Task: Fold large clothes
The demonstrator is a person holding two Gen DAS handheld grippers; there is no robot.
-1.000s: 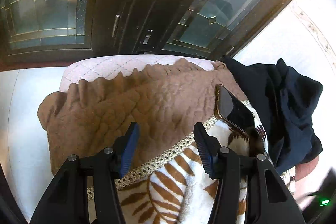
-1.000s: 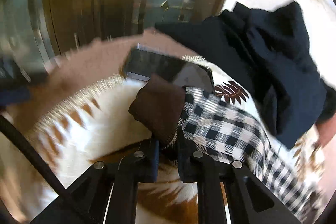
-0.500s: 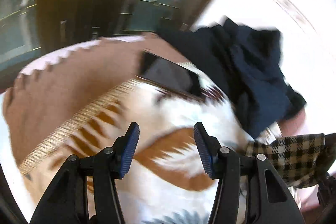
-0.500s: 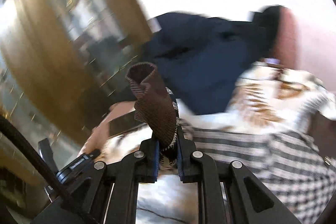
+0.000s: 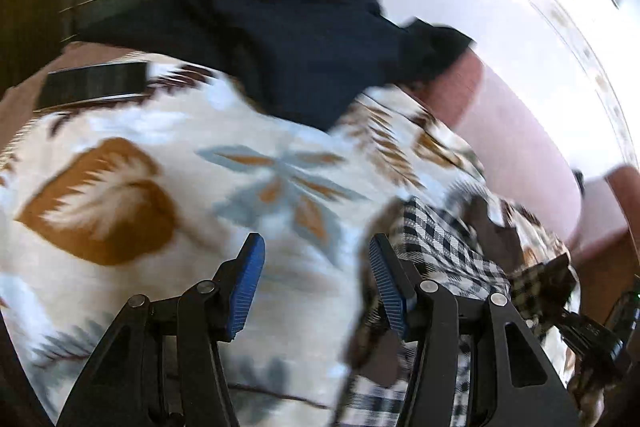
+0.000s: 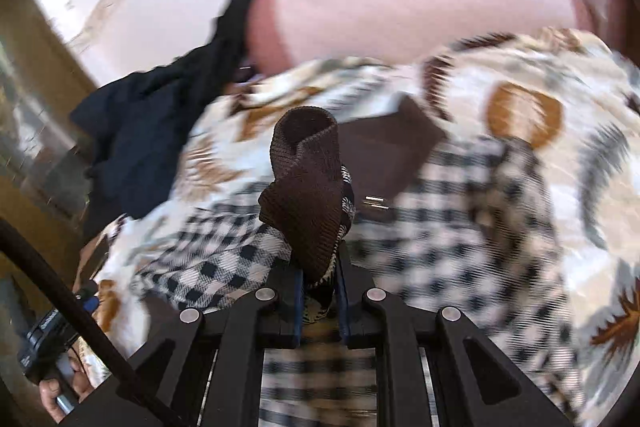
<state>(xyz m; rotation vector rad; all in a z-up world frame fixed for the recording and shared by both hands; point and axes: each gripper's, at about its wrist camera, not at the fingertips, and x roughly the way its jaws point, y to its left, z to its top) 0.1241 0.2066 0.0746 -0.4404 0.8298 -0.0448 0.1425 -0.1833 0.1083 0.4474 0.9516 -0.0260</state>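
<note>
Left wrist view: the left gripper has its 2 blue-padded fingers spread wide with nothing between them, hovering over the leaf-patterned blanket. The checked garment lies just beside and partly under the right-hand finger, trailing off toward the lower right. Beyond it, a dark navy garment is heaped at the far edge of the blanket, and a phone lies flat near the left edge. The picture is smeared, so fine folds cannot be read.

Right wrist view: the right gripper is clamped tight on the brown knitted cuff of the checked garment, which stands up out of the jaws in a twisted roll. The rest of the garment drapes over the blanket, with the pink cushion behind and the navy garment to the left.

Risks, as a judgement: only 1 cuff is held, so pulling may drag the garment into a rope instead of spreading it. The twisted cuff could slip from the pads. The trailing cloth may also sweep the phone off the edge, or snag the navy garment and pull it along.
</note>
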